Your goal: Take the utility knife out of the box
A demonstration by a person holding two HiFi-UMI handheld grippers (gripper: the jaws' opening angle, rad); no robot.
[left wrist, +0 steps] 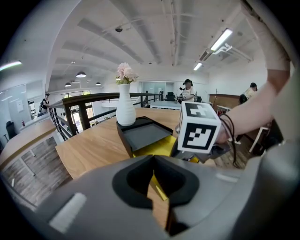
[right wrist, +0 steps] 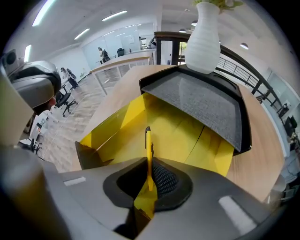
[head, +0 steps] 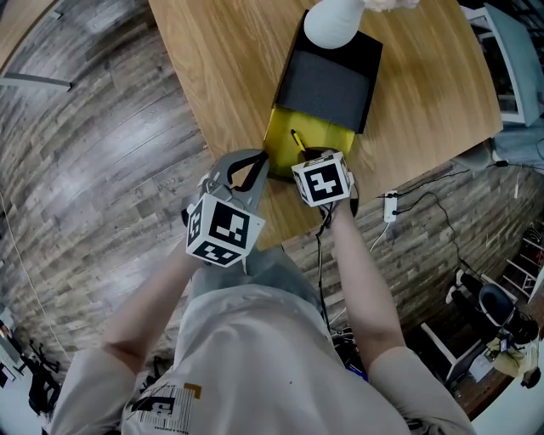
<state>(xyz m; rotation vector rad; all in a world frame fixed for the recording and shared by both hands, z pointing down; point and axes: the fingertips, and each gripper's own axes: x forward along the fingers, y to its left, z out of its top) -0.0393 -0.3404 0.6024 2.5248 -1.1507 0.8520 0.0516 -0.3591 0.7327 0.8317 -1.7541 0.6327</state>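
Both forearms reach forward from the person's chest. The right gripper (head: 313, 158) points steeply down into the box (head: 283, 129). Its ribbed pads are clamped on the slim yellow utility knife (right wrist: 148, 143), which stands on edge inside the yellow card interior. The left gripper (head: 258, 161) slants just beside the box's 7 o'clock corner, with its jaws pressed together at the tips. The matte black lid (head: 330, 83) lies toward 12 o'clock, and a ribbed white vase (head: 330, 22) stands beyond it. The table (head: 217, 59) is pale wood, and grey plank floor (head: 85, 170) shows at 9 o'clock. The room is an open office.
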